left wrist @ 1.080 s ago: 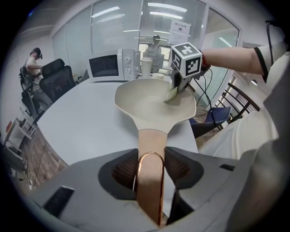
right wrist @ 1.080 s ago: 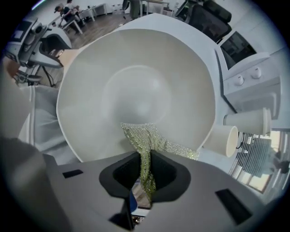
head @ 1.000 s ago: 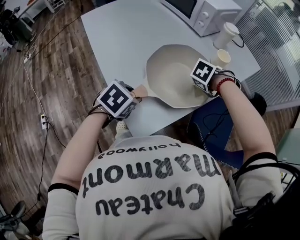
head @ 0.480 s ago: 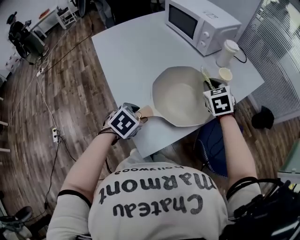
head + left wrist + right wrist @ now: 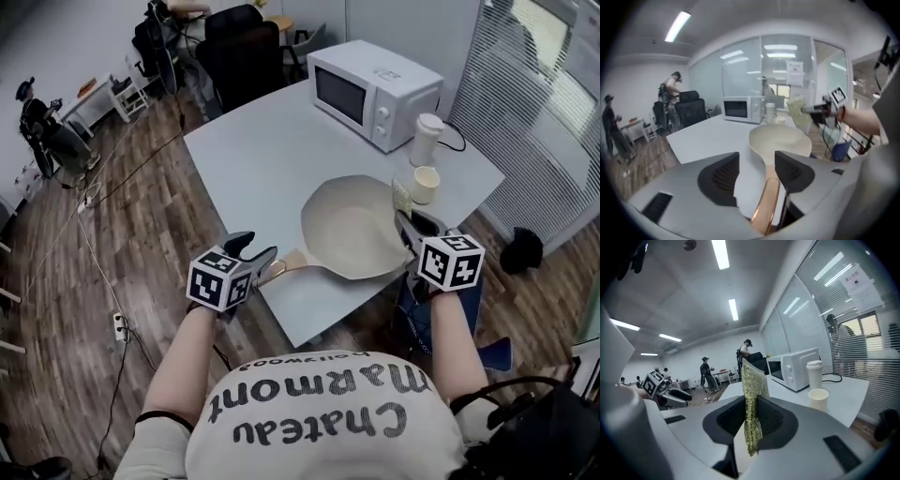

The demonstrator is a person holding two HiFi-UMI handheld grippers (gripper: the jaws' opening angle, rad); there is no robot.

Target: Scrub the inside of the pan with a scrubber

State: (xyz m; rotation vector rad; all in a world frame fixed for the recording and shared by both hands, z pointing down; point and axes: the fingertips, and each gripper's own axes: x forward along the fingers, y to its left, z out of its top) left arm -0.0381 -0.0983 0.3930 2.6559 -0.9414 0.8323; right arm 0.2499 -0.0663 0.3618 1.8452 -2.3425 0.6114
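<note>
At near edge of grey worktop (image 5: 262,159) sat cream round pan (image 5: 349,225). Left tool (image 5: 757,171), jaws just opening, straddled its tan handle (image 5: 766,201) w/o gripping. Right tool (image 5: 751,418) pinched yellow-green mesh scrubber (image 5: 753,394) clear of pan. Scrubbing prob. done.

Grey counter (image 5: 253,150) carries: cream pan (image 5: 352,228) near front edge, white microwave (image 5: 375,92) at far side, lidded cup (image 5: 427,139) and paper cup (image 5: 426,184) between them at right.
</note>
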